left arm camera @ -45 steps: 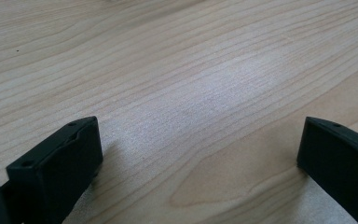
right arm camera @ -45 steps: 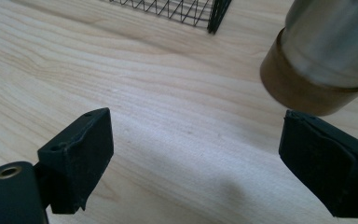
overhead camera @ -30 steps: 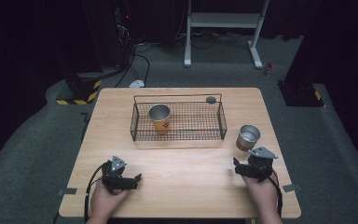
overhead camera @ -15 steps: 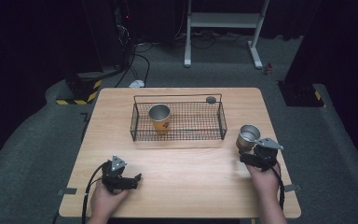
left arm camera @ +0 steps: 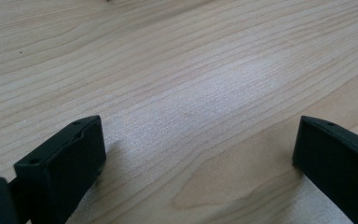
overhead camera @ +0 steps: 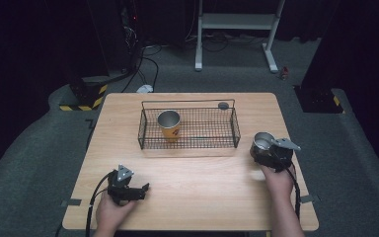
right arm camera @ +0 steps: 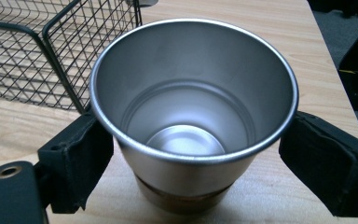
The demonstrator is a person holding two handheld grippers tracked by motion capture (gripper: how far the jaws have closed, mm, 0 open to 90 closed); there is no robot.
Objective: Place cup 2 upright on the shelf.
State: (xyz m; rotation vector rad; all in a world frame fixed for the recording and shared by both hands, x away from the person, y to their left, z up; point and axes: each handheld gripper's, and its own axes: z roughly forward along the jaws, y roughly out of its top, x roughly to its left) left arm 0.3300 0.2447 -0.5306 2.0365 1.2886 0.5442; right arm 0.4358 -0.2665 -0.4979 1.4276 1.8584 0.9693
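Two black padded jaws flank, perhaps touching, a smooth round steel cup [right arm camera: 193, 112]

The steel cup [right arm camera: 193, 116] is the thing in hand. It is a plain metal cup with a rolled rim, a smooth grey inside and a brownish band near its foot. It is empty and stands upright, mouth up, on the wooden bench [overhead camera: 197, 182], close to the right edge. It is just outside the right end of the wire basket [overhead camera: 235, 129]. It sits between the two jaws of the right claw [right arm camera: 193, 154], one jaw at each side of its wall.
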